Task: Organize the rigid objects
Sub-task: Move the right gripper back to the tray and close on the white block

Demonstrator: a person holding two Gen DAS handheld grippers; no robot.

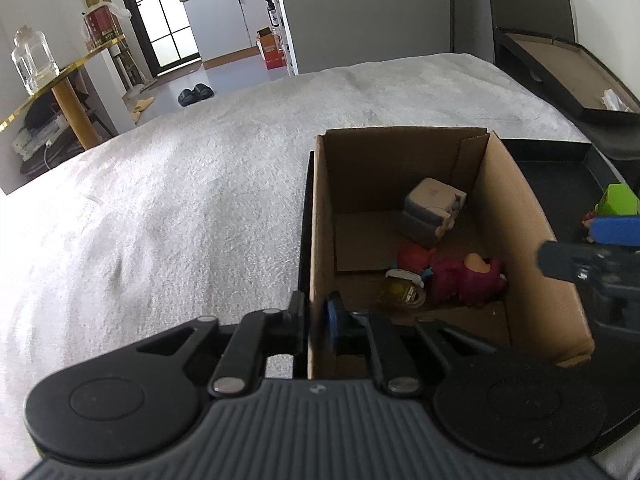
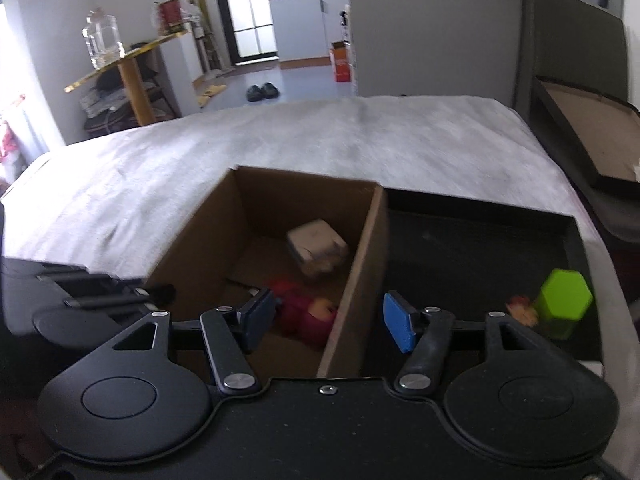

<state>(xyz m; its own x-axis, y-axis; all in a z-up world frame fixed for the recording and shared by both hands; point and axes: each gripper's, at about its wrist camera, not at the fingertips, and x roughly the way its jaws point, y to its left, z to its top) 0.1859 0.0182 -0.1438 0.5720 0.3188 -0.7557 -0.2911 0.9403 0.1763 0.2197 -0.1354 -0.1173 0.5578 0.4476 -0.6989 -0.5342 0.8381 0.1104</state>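
An open cardboard box [image 1: 516,216] stands on a white bed. Inside lie a grey-white block toy [image 1: 430,210], a magenta plush [image 1: 466,280], an orange-red toy [image 1: 414,258] and a small yellow clear item [image 1: 402,292]. My left gripper [image 1: 316,322] is shut on the box's left wall. My right gripper [image 2: 328,318] is open and straddles the box's right wall [image 2: 356,280], one finger inside, one over the black tray [image 2: 480,240]. A green hexagonal block [image 2: 564,304] and a small red-yellow figure [image 2: 522,310] sit in the tray.
The white fuzzy bedspread [image 1: 180,200] spreads left and behind the box. A black box lid [image 1: 568,76] lies at the far right. A gold-edged side table with a glass jar [image 1: 32,60] stands at the far left. Slippers [image 1: 196,94] lie on the floor.
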